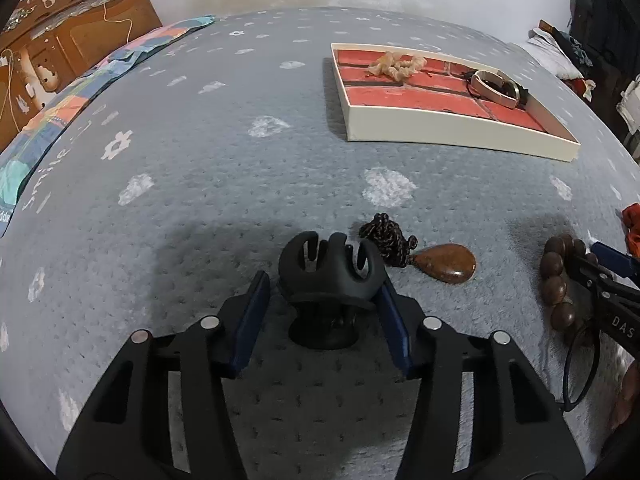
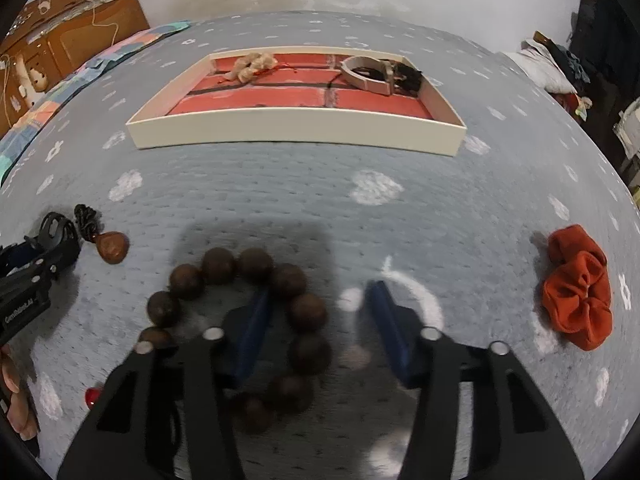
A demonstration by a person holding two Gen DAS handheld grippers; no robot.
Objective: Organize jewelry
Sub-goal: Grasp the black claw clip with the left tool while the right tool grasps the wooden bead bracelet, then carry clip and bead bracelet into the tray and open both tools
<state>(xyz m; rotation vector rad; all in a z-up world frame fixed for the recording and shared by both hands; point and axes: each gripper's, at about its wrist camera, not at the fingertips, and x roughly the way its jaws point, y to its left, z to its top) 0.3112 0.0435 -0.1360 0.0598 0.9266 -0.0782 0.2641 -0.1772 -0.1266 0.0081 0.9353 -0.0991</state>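
Straddling the black claw hair clip (image 1: 329,276), the left gripper (image 1: 322,304) has its blue pads on either side of it but I can't tell if they're actually pinching yet; they look wide enough that it's probably just lined up for a grab. Over on the other side, the right gripper (image 2: 316,332) is spread wide with one finger poked inside the loop of the wooden bead bracelet (image 2: 240,320) and the other outside, which looks like a setup to clamp one side of the ring rather than the whole thing. Just past the clip sits a brown teardrop pendant (image 1: 450,264) with its dark cord (image 1: 386,238) bunched up beside it. An orange scrunchie (image 2: 578,288) lies off to the right on the grey bedspread (image 1: 200,160). Farther back is the red-lined tray (image 2: 296,130), already holding a cream scrunchie (image 2: 254,65) and a pale bangle (image 2: 366,72), so that's surely where everything's headed.
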